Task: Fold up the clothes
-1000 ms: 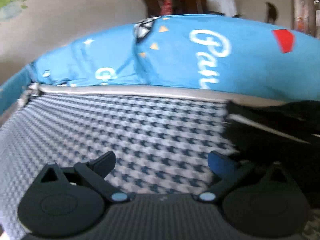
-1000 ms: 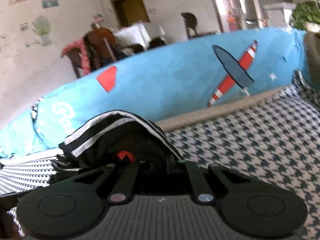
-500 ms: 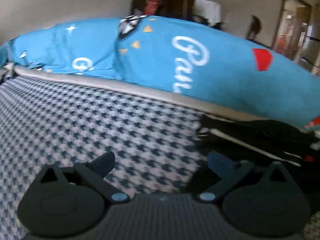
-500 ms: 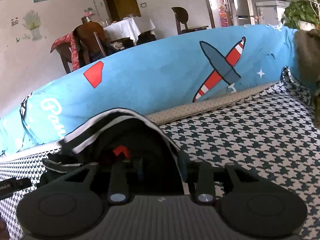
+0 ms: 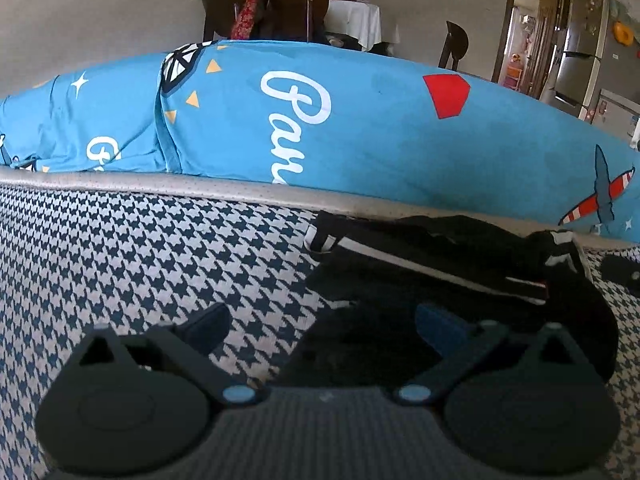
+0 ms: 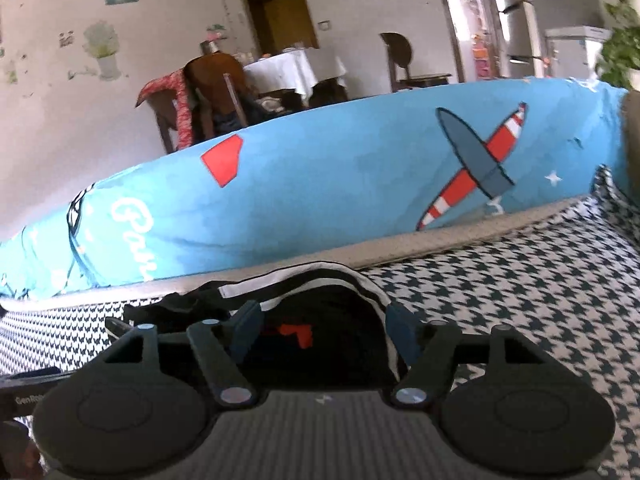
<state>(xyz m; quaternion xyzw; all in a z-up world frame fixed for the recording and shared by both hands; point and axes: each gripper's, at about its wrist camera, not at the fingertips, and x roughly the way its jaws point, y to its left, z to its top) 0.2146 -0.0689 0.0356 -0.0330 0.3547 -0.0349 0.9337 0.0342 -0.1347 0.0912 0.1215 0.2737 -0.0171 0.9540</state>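
Note:
A black garment with white stripes [image 5: 440, 276] lies crumpled on the houndstooth surface [image 5: 140, 260], near its far edge. My left gripper [image 5: 322, 326] is open and low over the surface. Its left finger is over bare cloth and its right finger over the garment's near left part. In the right wrist view the same garment [image 6: 320, 300] bulges up, showing a white striped hem and a red mark [image 6: 296, 332]. My right gripper [image 6: 323, 330] is open, one finger on each side of that bulge, without pinching it.
A long blue printed bolster [image 5: 360, 132] runs along the far edge, behind a grey piping strip [image 6: 460, 240]. Beyond it stand chairs [image 6: 212, 92], a table with a white cloth [image 6: 296, 68] and a fridge. Houndstooth cover [image 6: 520, 300] stretches right of the garment.
My right gripper went from shut on the garment to open, and the fabric now sits loose between its fingers. The left gripper swung right, so the garment is now in front of it.

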